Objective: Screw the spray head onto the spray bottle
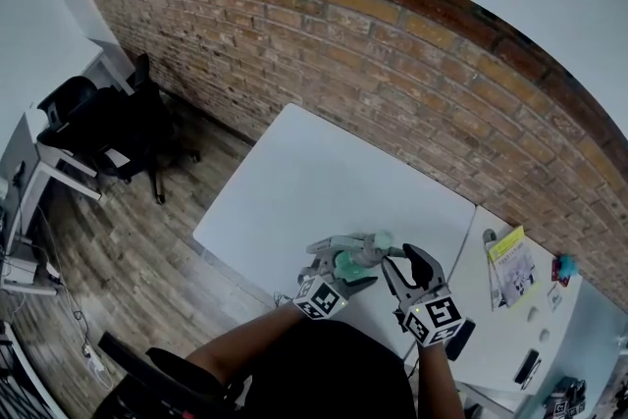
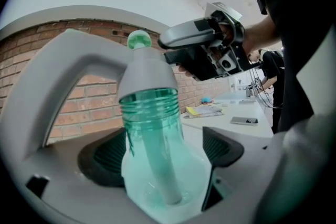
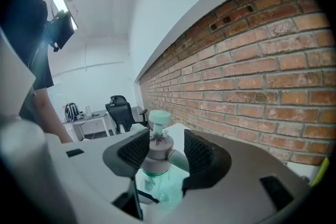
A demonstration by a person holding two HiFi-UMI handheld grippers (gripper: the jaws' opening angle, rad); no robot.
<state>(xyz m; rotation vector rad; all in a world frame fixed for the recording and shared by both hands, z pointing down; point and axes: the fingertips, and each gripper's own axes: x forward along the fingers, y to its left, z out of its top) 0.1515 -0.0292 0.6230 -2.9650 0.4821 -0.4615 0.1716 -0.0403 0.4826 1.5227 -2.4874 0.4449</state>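
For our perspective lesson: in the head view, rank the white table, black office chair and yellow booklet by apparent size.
1. white table
2. black office chair
3. yellow booklet

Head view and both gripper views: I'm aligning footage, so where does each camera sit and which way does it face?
Head view: on the head, steeply down at the white table; both forearms, left gripper, right gripper.
Left gripper view: along its jaws at the bottle, brick wall behind; right hand.
Right gripper view: along its jaws at the spray head; arm at left.
Shared: all show the bottle.
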